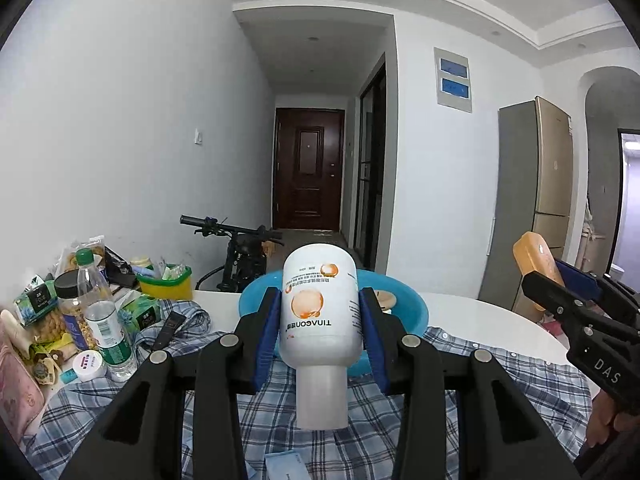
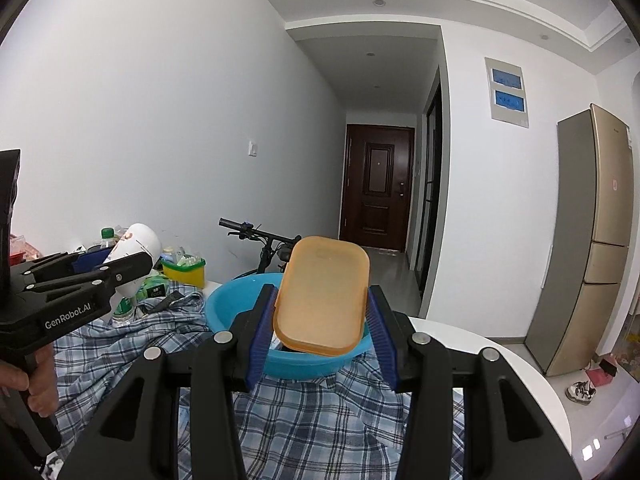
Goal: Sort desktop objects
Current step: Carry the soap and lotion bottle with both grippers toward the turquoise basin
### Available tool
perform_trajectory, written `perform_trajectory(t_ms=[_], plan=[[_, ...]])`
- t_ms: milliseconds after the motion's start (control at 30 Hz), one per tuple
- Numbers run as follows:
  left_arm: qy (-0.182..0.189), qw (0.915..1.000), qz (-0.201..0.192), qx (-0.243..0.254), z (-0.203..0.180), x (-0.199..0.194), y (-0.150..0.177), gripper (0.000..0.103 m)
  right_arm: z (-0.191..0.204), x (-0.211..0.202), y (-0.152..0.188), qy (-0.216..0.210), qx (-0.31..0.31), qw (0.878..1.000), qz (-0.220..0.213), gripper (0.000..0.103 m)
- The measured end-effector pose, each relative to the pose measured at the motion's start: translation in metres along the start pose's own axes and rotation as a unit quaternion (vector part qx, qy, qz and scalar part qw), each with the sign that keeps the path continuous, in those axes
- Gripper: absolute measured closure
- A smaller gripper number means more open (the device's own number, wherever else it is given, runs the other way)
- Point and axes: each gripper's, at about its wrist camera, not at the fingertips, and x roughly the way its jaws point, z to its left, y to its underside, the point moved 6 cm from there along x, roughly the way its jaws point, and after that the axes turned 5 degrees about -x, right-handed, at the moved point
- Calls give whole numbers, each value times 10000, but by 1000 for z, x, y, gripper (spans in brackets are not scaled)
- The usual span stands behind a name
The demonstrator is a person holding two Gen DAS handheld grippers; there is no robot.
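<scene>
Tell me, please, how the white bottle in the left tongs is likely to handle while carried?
The white bottle looks smooth and rounded, so it may slip or twist between the left tongs' pads. Gripped across its body, cap toward the camera, it seems rigid plastic, probably not fragile.

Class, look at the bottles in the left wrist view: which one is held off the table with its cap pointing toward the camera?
The white bottle with orange circles, clamped in the left tongs. The clear green-capped water bottle stands upright on the table.

Round blue plastic basin point(image 1: 404, 300) mostly hidden behind white plastic bottle point(image 1: 320, 304), its small label print unreadable, pink pouch point(image 1: 16, 388) cut off at left edge
</scene>
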Motion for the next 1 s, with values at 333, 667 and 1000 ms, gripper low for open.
perform_trajectory(t_ms=[333,667,1000], plan=[[52,9994,229,-262,11,21,5,61,-4,7,-3,-36,82,9999,81,59],[64,9993,317,-201,14,43,-5,61,-12,25,-3,-143,182,9994,255,59],[36,9978,608,-251,27,90,-11,61,-23,64,-1,-302,194,9982,471,59]])
